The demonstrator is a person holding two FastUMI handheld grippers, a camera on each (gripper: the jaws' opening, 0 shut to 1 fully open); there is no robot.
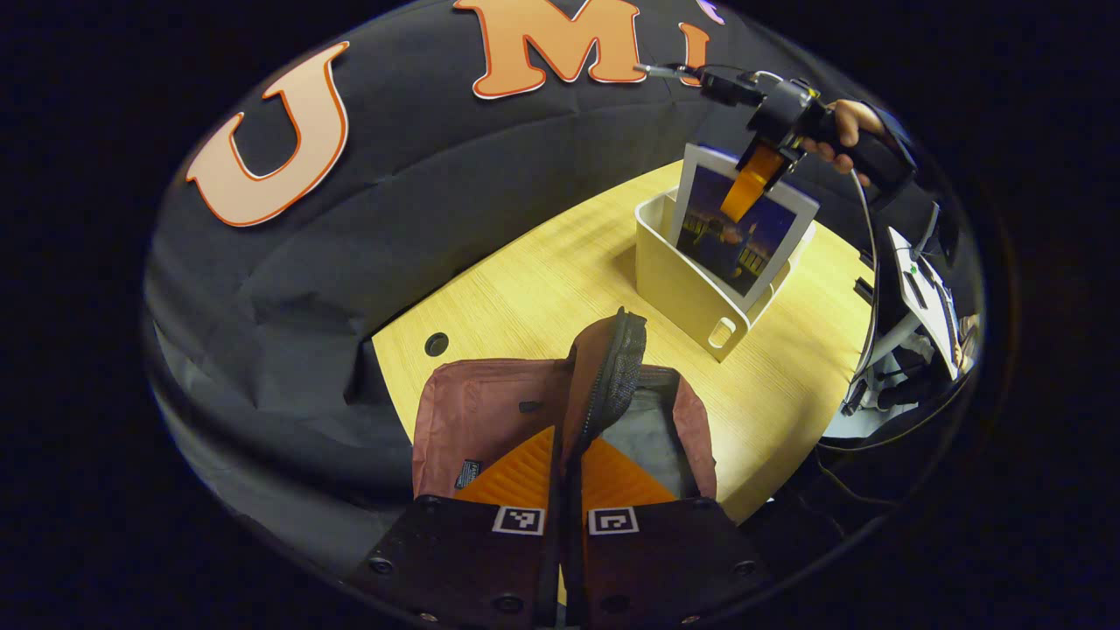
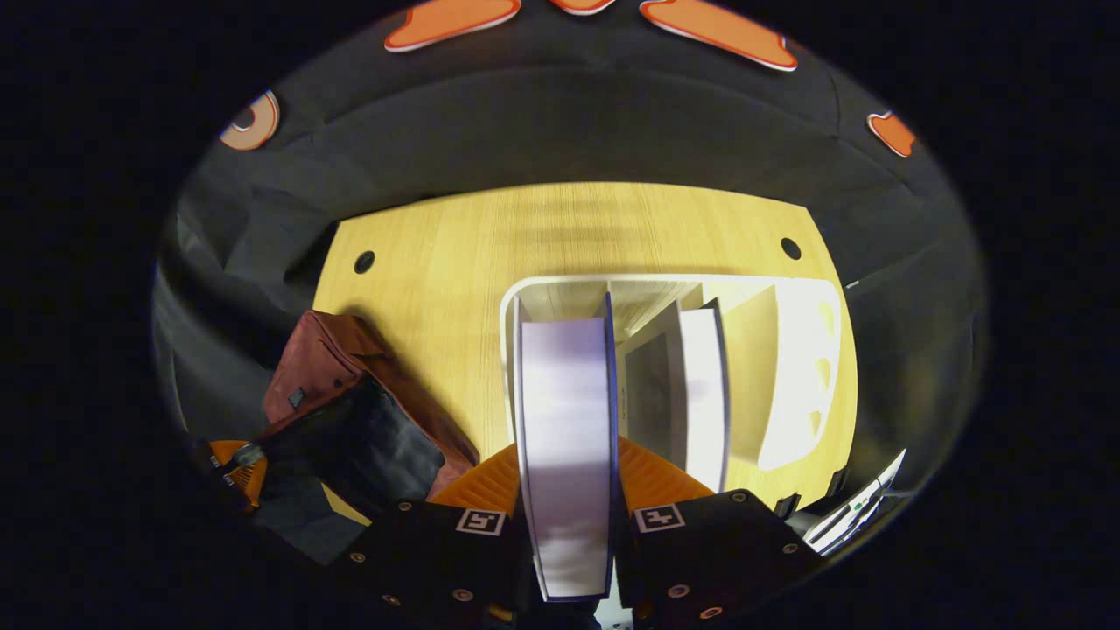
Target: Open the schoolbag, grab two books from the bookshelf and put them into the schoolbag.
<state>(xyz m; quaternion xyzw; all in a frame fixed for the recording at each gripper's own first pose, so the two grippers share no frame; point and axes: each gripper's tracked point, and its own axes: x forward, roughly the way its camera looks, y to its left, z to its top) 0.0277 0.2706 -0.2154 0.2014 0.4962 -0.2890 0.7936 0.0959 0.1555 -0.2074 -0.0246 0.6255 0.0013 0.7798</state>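
Note:
A maroon schoolbag [image 1: 477,411] lies on the wooden table [image 1: 542,280], its zipped flap [image 1: 612,359] standing upright. My left gripper [image 1: 569,446] is shut on that flap's edge, holding the bag's grey inside open. Farther right stands a white bookshelf box [image 1: 682,289], where my right gripper [image 1: 752,184] pinches a dark-covered book [image 1: 735,232] from above. In the right gripper view, the right gripper [image 2: 569,464] is shut on that book [image 2: 564,402], page edge facing me, still inside the bookshelf [image 2: 796,367]. A second book [image 2: 700,385] leans beside it. The bag [image 2: 332,350] gapes at lower left, the left gripper [image 2: 236,468] at its rim.
The table has a round cable hole [image 1: 437,343] near the bag and two holes [image 2: 364,261] at its far corners. A white stand with cables [image 1: 919,297] sits past the table's right edge. A hand [image 1: 844,122] holds the right gripper.

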